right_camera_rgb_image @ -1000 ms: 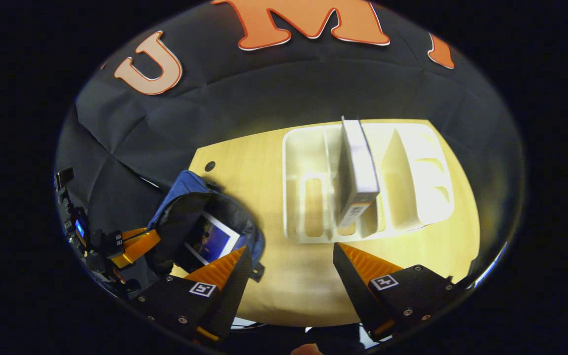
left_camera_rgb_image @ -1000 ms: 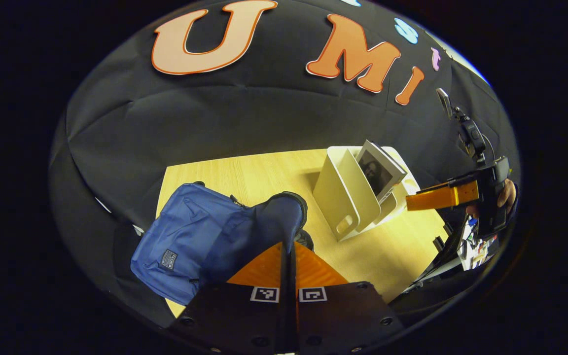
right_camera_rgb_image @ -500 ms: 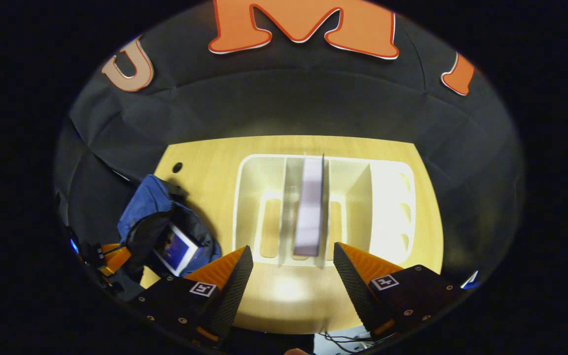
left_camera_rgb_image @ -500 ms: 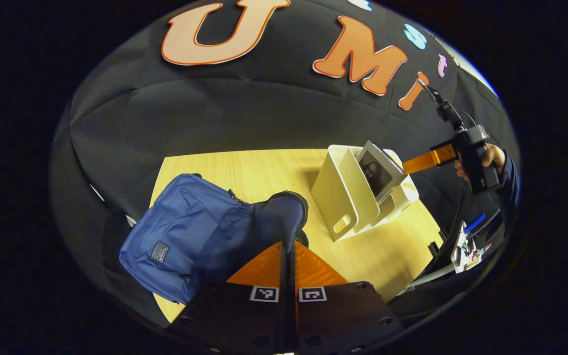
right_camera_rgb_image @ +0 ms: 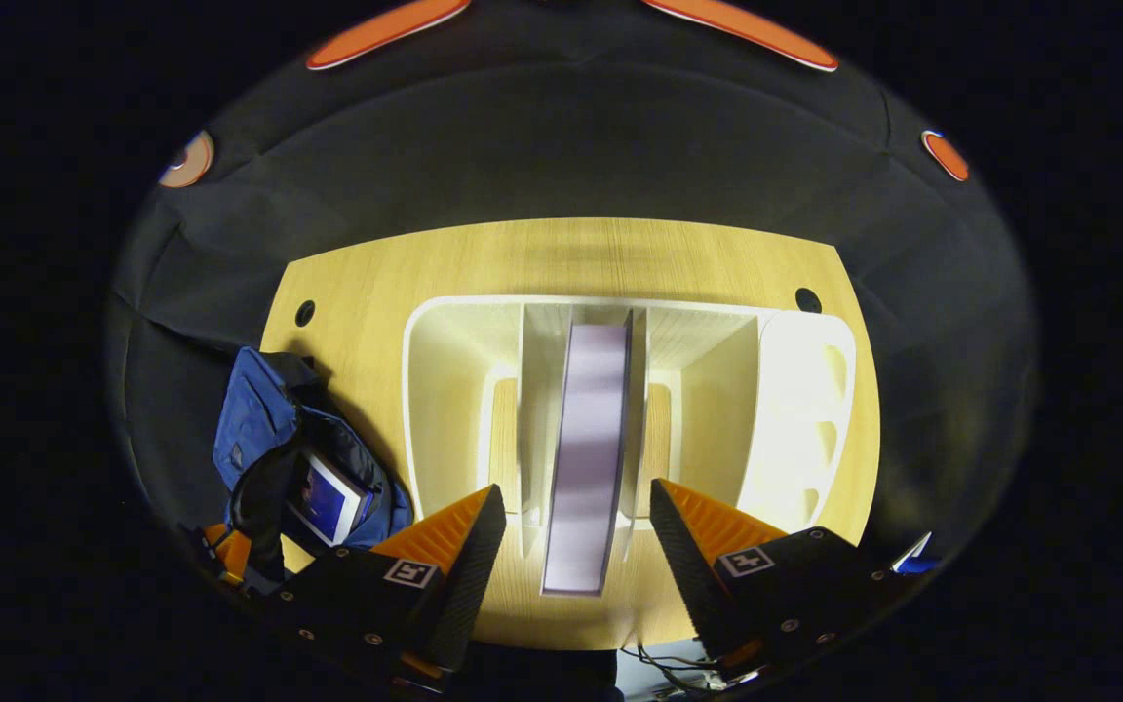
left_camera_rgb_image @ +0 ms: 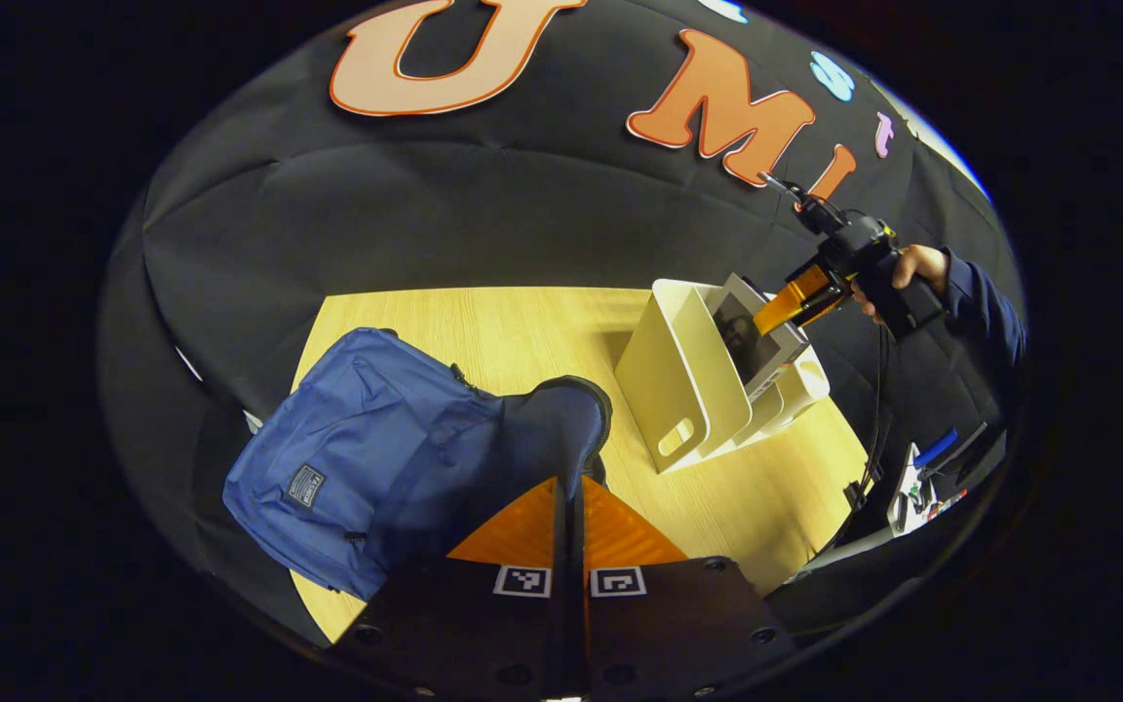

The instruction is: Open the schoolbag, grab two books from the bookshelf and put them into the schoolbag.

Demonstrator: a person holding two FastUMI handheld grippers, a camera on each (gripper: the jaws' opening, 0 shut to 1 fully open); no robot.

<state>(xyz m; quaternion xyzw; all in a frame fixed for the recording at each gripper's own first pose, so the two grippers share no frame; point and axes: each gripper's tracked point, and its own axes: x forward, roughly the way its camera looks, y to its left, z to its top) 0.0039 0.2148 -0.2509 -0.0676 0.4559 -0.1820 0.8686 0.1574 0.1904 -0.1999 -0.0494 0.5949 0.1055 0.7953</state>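
1. Step in hand, as judged: fetching the second book. One book (right_camera_rgb_image: 326, 500) already inside the open blue schoolbag (left_camera_rgb_image: 367, 458); the other book (right_camera_rgb_image: 586, 448) standing upright in the middle slot of the white bookshelf (right_camera_rgb_image: 445, 390).
2. Right claw (right_camera_rgb_image: 576, 531): spread wide, nothing held. Positioned above the bookshelf, looking down, fingers either side of the book's top edge with a visible gap on each side. No contact seen.
3. Same claw seen from the left gripper view (left_camera_rgb_image: 791, 297): held in a person's hand (left_camera_rgb_image: 912, 268), dark sleeve behind, tip just at the upper corner of the leaning book (left_camera_rgb_image: 752, 336).
4. Left claw (left_camera_rgb_image: 569, 507): fingers pressed together, a fold of the schoolbag's dark opening flap apparently pinched between them; exact grip point hidden by the fingers. Mouth of the bag held up and open.
5. Schoolbag lying on the wooden worktop (left_camera_rgb_image: 522, 327), left of the bookshelf, near but not touching it.
6. Next move, as judged: lower the right claw until the fingers overlap the book's covers, close squarely on both faces, lift straight up clear of the dividers, then carry across to the bag mouth.
7. Risk noted: off-centre pinch likely to tilt the book against a divider on lift-out.
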